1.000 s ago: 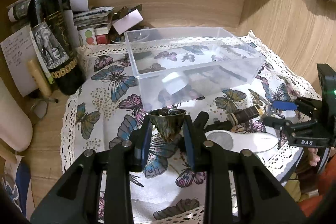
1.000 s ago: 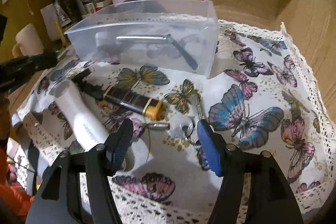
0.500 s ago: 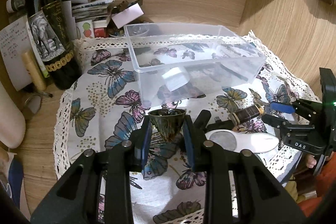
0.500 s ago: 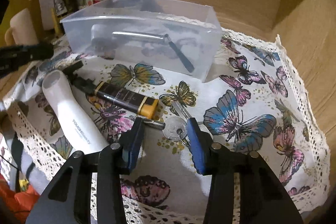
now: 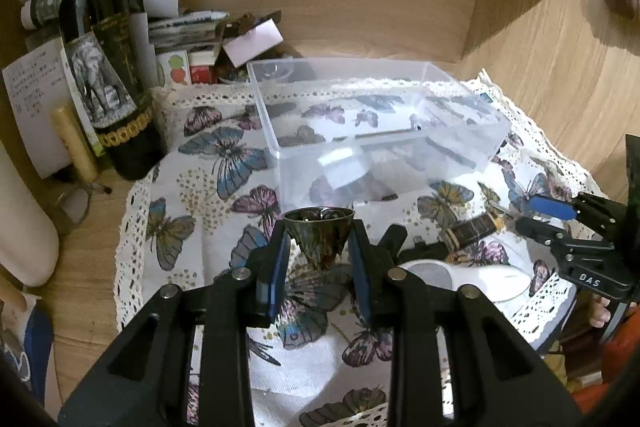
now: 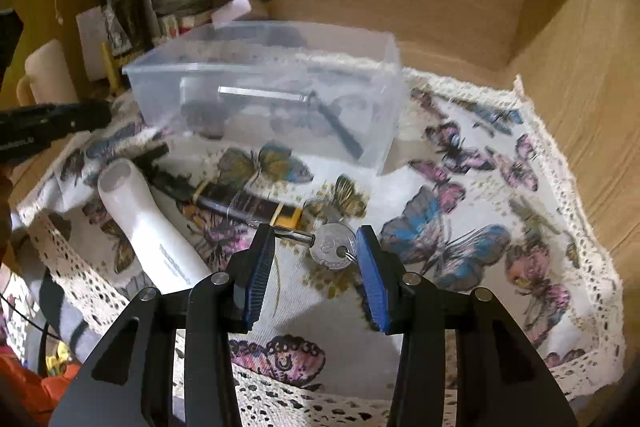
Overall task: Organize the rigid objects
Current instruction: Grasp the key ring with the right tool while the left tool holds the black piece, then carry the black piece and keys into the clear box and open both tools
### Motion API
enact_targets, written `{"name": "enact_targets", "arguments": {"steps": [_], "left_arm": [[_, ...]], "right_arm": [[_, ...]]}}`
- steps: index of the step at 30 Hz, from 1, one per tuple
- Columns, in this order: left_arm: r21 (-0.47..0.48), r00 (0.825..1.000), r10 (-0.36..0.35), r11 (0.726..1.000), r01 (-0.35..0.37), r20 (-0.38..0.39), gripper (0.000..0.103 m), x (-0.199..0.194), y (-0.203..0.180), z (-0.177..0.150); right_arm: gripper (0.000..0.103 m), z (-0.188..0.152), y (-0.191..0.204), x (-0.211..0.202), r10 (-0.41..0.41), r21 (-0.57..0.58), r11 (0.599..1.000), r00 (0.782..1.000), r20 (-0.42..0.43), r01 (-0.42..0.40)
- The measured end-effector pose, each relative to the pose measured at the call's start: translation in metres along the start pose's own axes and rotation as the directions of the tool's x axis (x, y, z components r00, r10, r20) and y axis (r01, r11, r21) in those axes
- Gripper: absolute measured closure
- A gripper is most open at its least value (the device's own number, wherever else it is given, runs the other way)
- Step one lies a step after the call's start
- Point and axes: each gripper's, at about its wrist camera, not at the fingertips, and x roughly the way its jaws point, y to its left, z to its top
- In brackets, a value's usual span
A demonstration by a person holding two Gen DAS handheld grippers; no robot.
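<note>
My left gripper is shut on a small dark metal cup, held just above the butterfly cloth in front of the clear plastic box. My right gripper has closed to a narrow gap around a silver key on a ring; the pads stand either side of the key head, and touch is unclear. The box holds a metal tool. The right gripper also shows in the left wrist view.
A white tube and a dark pen-like stick with a yellow end lie on the cloth left of the key. A wine bottle, papers and a cream mug stand at the back left. Wooden walls rise behind and to the right.
My right gripper has narrowed its jaws and moved onto the key, now between the pads. My left gripper still holds the cup and has shifted slightly.
</note>
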Motion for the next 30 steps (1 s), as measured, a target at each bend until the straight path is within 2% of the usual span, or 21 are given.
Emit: {"name": "enact_targets", "arguments": {"steps": [12, 19, 22, 26, 30], "left_arm": [[0.004, 0.997, -0.005, 1.0, 0.005, 0.078, 0.074, -0.006, -0.004, 0.03], [0.001, 0.995, -0.008, 1.0, 0.008, 0.097, 0.074, 0.0, -0.003, 0.055], [0.004, 0.995, 0.008, 1.0, -0.008, 0.104, 0.074, 0.005, -0.002, 0.066], [0.003, 0.996, 0.012, 1.0, -0.012, 0.085, 0.074, 0.019, 0.0, 0.079], [0.004, 0.999, 0.023, 1.0, -0.024, 0.046, 0.074, 0.04, 0.001, 0.088]], "right_arm": [[0.064, 0.04, -0.013, -0.035, -0.037, 0.026, 0.999, 0.984, 0.173, 0.033], [0.064, 0.081, -0.016, -0.051, -0.051, 0.009, 0.999, 0.955, 0.292, 0.051], [0.064, 0.102, -0.017, -0.05, -0.032, 0.001, 0.999, 0.943, 0.33, 0.034], [0.064, 0.121, -0.014, -0.039, 0.004, -0.014, 1.0, 0.94, 0.34, 0.001], [0.064, 0.132, -0.008, -0.021, 0.039, -0.028, 0.999, 0.948, 0.317, -0.032]]}}
